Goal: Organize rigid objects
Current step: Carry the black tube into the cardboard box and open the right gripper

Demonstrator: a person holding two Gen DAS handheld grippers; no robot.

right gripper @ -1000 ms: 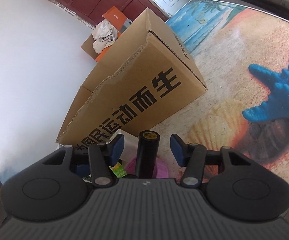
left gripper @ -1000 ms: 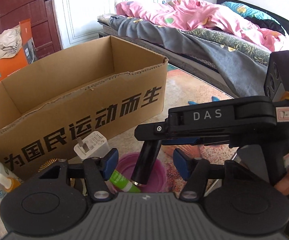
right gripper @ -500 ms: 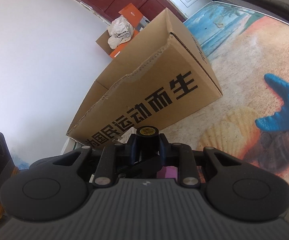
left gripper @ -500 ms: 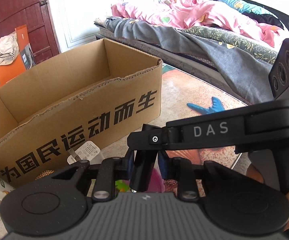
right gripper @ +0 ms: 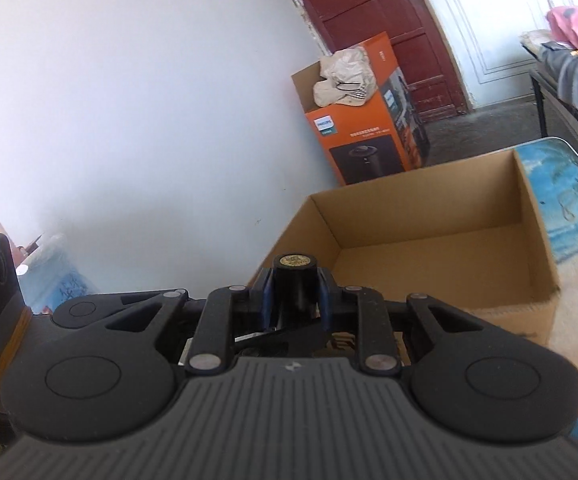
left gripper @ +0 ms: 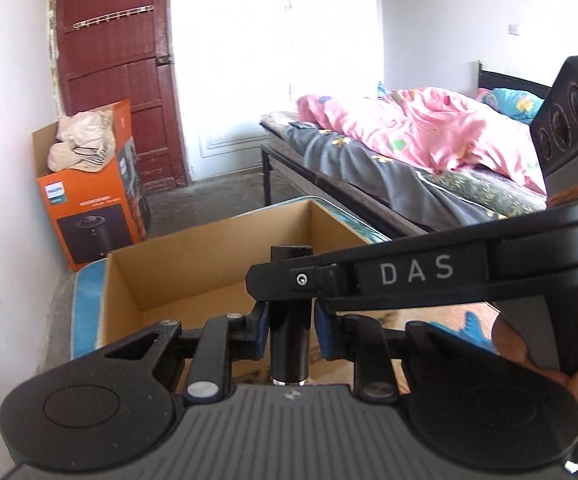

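Note:
A black cylinder (left gripper: 289,344) with a gold end cap (right gripper: 293,261) is held upright in the air by both grippers. In the left wrist view my left gripper (left gripper: 289,330) is shut on its lower part, blue pads pressing both sides. My right gripper (left gripper: 285,280) reaches in from the right and is clamped on the upper part. The right wrist view shows the right gripper (right gripper: 293,300) shut around the cylinder (right gripper: 293,284) just under the cap. An open, empty cardboard box (left gripper: 209,264) (right gripper: 429,240) lies just beyond and below the cylinder.
An orange appliance box (left gripper: 89,208) with pale cloth on top stands by the white wall near a red door (left gripper: 109,60). A bed with a pink quilt (left gripper: 429,140) fills the right. A beach-print mat (right gripper: 569,184) lies under the cardboard box. A hand (left gripper: 529,344) grips the right handle.
Both grippers closed on the black cylinder and rose with it. The cardboard box now sits lower, its inside in view. The charger and pink item have dropped out of sight.

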